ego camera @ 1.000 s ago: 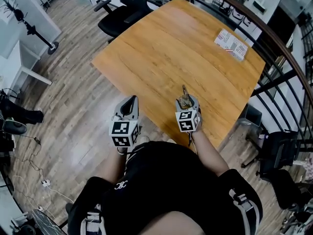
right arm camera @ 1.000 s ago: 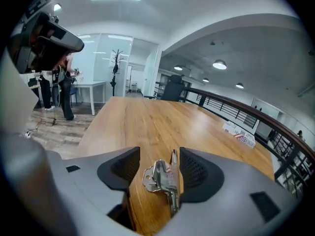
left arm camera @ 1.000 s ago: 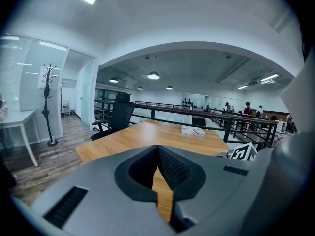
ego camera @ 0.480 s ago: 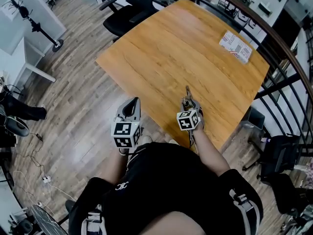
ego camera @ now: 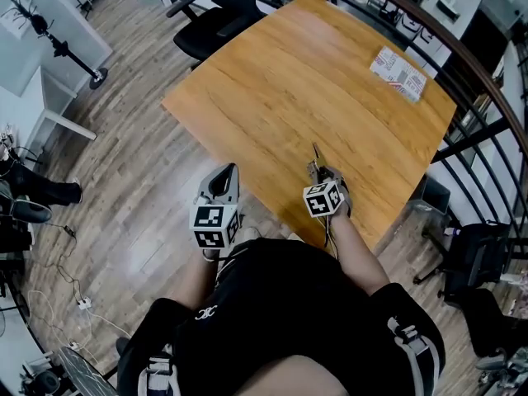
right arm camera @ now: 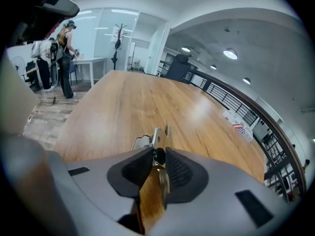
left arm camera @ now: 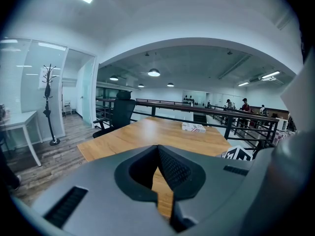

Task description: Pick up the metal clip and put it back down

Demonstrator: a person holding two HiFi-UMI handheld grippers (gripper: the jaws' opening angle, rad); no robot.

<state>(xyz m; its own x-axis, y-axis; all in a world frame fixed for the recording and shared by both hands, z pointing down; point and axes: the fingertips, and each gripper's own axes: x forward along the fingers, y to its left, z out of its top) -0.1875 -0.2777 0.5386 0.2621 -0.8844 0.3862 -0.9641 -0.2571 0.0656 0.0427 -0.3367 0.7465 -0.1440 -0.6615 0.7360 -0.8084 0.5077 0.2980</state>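
Table layout, seen from its near edge

The metal clip (ego camera: 315, 156) is set on the table (ego camera: 313, 81) by the near edge, between the closing jaws of the right gripper (ego camera: 318, 172). The left gripper (ego camera: 223, 176) is held left of it, off the table. A packet (ego camera: 399, 73) is laid at the far right corner, and a chair (ego camera: 216, 7) is placed behind.

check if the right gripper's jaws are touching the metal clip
Touching. In the right gripper view the right gripper, jaws closing, pinches the metal clip with no gap at either pad.
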